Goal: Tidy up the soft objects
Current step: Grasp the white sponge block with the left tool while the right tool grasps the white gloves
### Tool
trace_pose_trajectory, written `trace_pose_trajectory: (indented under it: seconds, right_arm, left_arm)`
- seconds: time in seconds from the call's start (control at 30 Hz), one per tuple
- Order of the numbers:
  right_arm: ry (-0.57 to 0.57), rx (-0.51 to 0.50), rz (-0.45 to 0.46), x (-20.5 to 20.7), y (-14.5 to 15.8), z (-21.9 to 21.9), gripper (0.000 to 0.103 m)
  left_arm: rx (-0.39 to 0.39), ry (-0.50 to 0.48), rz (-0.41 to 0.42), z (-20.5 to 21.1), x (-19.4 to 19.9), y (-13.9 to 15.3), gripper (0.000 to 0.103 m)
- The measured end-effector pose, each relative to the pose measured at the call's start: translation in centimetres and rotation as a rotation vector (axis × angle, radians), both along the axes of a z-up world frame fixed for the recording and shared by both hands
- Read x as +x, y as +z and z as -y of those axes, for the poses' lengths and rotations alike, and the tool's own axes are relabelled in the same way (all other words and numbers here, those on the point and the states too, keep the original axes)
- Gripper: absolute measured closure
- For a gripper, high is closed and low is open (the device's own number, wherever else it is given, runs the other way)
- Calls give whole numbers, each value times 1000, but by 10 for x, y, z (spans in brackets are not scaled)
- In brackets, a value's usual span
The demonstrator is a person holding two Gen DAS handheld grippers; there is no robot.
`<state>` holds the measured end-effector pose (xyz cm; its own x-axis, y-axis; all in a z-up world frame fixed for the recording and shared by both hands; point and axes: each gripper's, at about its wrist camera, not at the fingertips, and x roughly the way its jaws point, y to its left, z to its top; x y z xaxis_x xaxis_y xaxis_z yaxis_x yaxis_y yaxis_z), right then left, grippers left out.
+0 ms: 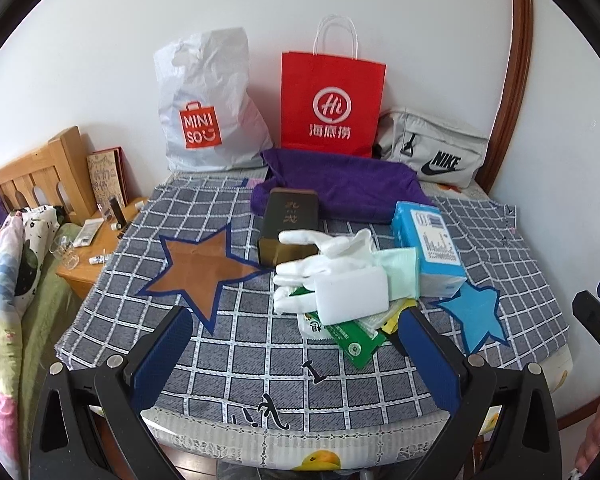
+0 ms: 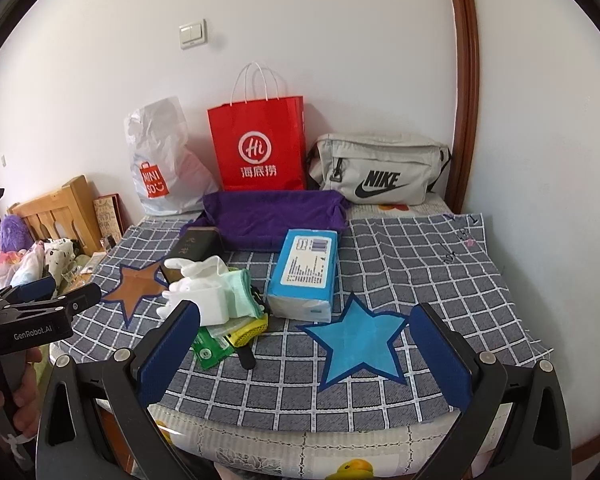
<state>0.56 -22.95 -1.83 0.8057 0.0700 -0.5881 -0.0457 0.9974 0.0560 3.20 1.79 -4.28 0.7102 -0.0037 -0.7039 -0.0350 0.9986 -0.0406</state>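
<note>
While the heap of soft things, white cotton gloves [image 1: 320, 264], a white sponge block [image 1: 352, 294], a mint-green cloth [image 1: 402, 272] and green sachets [image 1: 350, 340], lies untouched mid-table beside the blue tissue pack [image 2: 306, 276], I judge the sorting has hardly begun, since nothing rests on the brown star [image 1: 204, 266] or blue star [image 2: 358, 340] on the grey checked cloth [image 2: 420, 280]. My left gripper [image 1: 300, 358] and right gripper [image 2: 306, 356] both hang wide open and empty near the table's front edge. Farther back, behind the purple towel [image 2: 276, 216], I read MINISO on the white plastic bag [image 1: 204, 108], Hi on the red paper bag [image 1: 332, 104] and NIKE on the grey pouch [image 2: 380, 168].
</note>
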Motion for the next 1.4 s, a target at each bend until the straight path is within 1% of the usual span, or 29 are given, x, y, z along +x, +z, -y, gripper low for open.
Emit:
trace_pose_trajectory:
  seconds: [0.17, 0.33, 0.43, 0.63, 0.77, 0.87, 1.03, 1.1, 1.17, 1.2, 1.23, 1.3, 1.4]
  right_arm:
    - [-6, -14, -46, 15, -23, 3, 0]
    - [-41, -95, -80, 25, -45, 6, 0]
    - [-67, -127, -83, 31, -54, 11, 0]
    - [-64, -159, -122, 47, -69, 22, 0]
    - [-55, -127, -153, 57, -79, 28, 0]
    - [-40, -63, -166, 64, -82, 35, 0]
    - [-31, -20, -168, 75, -85, 35, 0]
    - [-19, -14, -168, 78, -87, 34, 0]
    - [-9, -10, -169, 82, -88, 31, 0]
    - [-4, -7, -170, 83, -89, 30, 0]
    - [2, -5, -175, 86, -90, 27, 0]
    - [15, -1, -180, 89, -92, 22, 0]
    - [59, 22, -173, 96, -92, 12, 0]
  left_arm:
    - [7, -30, -45, 18, 18, -28, 0]
    - [4, -55, -110, 36, 41, -56, 0]
    - [1, -62, -131, 46, 53, -69, 0]
    - [-83, -46, -150, 52, 80, -85, 0]
    - [-94, -6, -157, 50, 94, -94, 0]
    - [-105, 18, -180, 48, 104, -102, 0]
    - [-131, 17, -198, 51, 114, -109, 0]
    - [-128, 20, -195, 51, 116, -110, 0]
    - [-132, 21, -189, 49, 118, -110, 9]
    - [-141, 20, -193, 47, 119, -110, 21]
    - [-154, 16, -200, 45, 119, -110, 23]
    - [-170, 0, -204, 41, 118, -108, 23]
    - [-146, -14, -199, 36, 113, -101, 23]
